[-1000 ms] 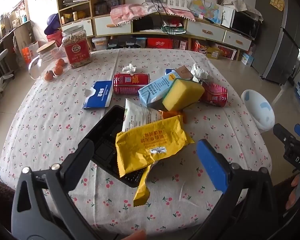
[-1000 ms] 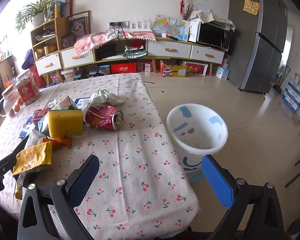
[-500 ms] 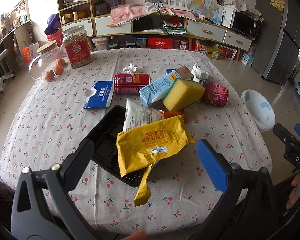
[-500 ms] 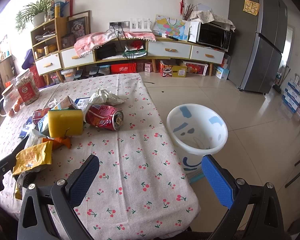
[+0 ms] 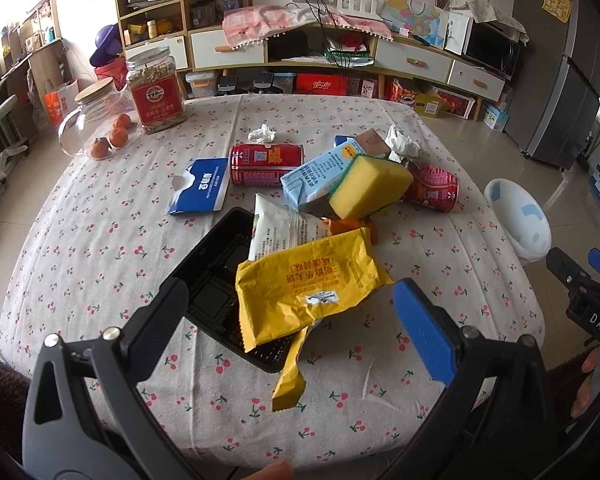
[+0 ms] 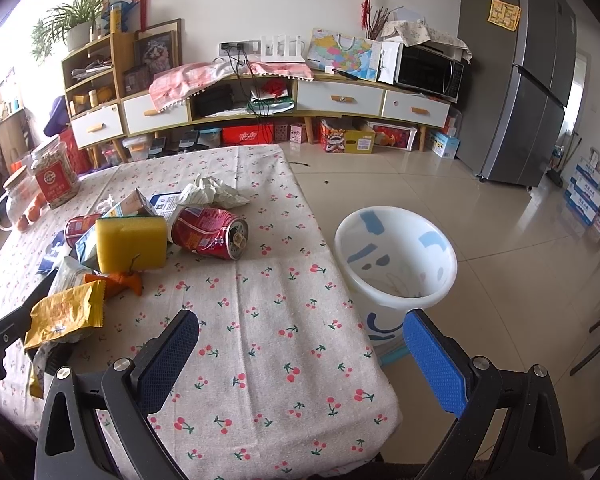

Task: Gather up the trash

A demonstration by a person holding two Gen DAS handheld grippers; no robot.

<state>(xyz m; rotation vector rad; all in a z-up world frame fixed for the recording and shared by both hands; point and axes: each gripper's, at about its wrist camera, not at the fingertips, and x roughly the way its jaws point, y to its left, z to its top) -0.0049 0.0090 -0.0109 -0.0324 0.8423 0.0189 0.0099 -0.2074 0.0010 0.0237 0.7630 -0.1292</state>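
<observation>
Change: almost nothing since a second ago; pile drifts a hair in the left view, both tongs hold station.
Left tongs (image 5: pixel 288 308): jaws wide apart, empty, hovering just short of the near surface (image 5: pixel 100 240) edge, aimed at the yellow wrapper (image 5: pixel 308 284).
Right tongs (image 6: pixel 300 344): jaws wide apart, empty, over bare cloth at the near right corner.
Trash, near: yellow wrapper lies across the black tray (image 5: pixel 216 276), tail hanging toward the edge.
Trash, mid: white packet (image 5: pixel 284 230), yellow sponge (image 5: pixel 366 186), blue carton (image 5: pixel 316 178), two red cans (image 5: pixel 266 158), blue sleeve (image 5: pixel 200 190).
Trash, far: crumpled tissues (image 5: pixel 262 134).
Bin (image 6: pixel 396 258): white, on the floor just beside the right edge, appears empty.
Step, judged: first pick not begun; pinch the wrapper's raised body, lift clear of the tray.
Room: open cloth on the right gives a clean lane to the bin; jars and fruit at far left stay out of it.
</observation>
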